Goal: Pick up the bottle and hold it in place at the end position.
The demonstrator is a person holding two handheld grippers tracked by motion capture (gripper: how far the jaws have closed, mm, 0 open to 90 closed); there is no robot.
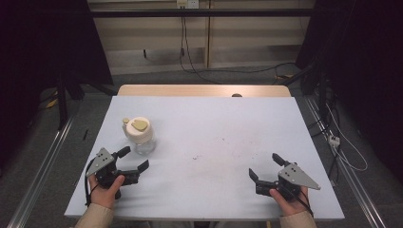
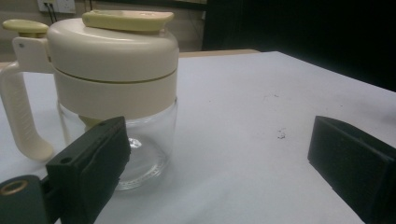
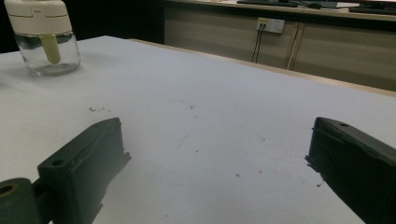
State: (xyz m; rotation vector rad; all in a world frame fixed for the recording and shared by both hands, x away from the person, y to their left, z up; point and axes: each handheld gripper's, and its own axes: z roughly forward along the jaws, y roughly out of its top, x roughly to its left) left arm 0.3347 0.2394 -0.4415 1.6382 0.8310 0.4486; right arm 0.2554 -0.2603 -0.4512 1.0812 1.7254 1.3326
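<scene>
Jar (image 1: 140,135), clear glass, cream lid, side handle, both grippers' jaws released, empty.

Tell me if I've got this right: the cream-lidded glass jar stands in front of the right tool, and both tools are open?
Not quite. The high view shows the glass jar in front of the left tool, not the right tool. Both are indeed open.

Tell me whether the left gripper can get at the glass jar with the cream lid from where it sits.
Probably yes. The left gripper is open, and the glass jar stands just ahead of it on the table with nothing lying between them. The jar's handle points off to the side.
</scene>
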